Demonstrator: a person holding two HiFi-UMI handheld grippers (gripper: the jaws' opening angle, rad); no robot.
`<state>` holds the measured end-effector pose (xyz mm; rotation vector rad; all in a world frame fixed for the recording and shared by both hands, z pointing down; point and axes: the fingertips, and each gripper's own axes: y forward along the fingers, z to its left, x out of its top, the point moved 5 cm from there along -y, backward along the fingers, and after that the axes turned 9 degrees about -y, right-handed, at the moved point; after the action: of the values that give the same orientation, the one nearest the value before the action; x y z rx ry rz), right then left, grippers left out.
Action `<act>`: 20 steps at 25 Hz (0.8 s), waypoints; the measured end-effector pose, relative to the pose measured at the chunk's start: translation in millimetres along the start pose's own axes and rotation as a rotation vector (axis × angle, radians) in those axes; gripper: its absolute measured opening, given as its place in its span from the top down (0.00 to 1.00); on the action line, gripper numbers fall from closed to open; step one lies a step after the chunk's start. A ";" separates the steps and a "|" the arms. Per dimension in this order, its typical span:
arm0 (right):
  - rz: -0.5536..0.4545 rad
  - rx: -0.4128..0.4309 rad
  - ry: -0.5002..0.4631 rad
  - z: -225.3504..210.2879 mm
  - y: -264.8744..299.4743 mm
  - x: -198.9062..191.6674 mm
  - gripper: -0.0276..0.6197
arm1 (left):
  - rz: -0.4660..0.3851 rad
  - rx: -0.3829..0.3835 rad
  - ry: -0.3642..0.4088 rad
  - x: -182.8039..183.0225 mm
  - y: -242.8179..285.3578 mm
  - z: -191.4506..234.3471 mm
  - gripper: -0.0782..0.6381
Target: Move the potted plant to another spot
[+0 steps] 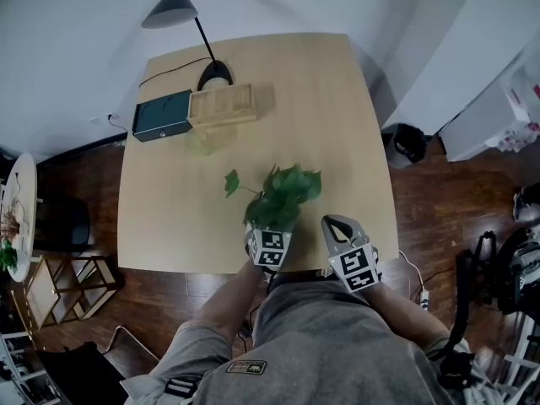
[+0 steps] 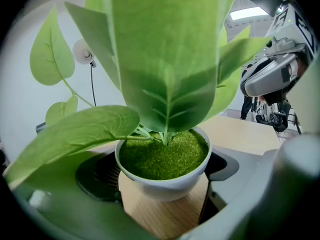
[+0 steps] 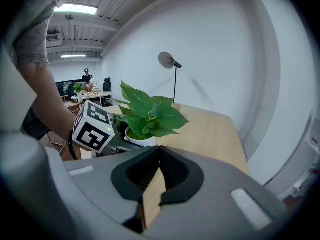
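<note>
The glossy smooth white round pot (image 2: 165, 186) is sitting on the matt pale wooden table (image 2: 150, 215), holding grainy green filling (image 2: 160, 158).

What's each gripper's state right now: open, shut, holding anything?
Left gripper: closed on the pot, a pad against each side.
Right gripper: shut, empty.

The counter (image 1: 337, 99) lies bare across its middle and right side. At the far left, a lamp (image 1: 181, 11), a dark box (image 1: 162, 115) and a wooden tray (image 1: 222, 105) crowd together. At the near edge, the potted plant (image 1: 278, 197) fills the gap between the left gripper's (image 1: 268, 241) fingers.
</note>
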<state>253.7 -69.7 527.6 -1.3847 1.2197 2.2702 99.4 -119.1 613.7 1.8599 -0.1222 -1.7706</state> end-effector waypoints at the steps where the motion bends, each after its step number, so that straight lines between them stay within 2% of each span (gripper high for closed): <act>1: -0.001 -0.001 -0.002 -0.3 0.1 0.7 0.95 | -0.001 -0.001 0.001 0.3 0.3 0.4 0.21; 11: -0.006 0.005 -0.015 3.4 -0.5 5.8 0.95 | 0.012 -0.036 0.008 -1.2 -3.3 2.1 0.21; 14: -0.002 0.008 -0.013 3.8 -0.4 4.6 0.95 | 0.018 -0.068 -0.001 0.4 -6.0 0.2 0.13; 20: -0.014 0.014 -0.011 7.6 3.0 8.2 0.95 | 0.036 -0.087 -0.001 -2.4 -15.0 -0.7 0.12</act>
<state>242.8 -67.8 524.1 -1.3690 1.2170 2.2526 95.2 -105.2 609.0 1.7845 -0.0775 -1.7252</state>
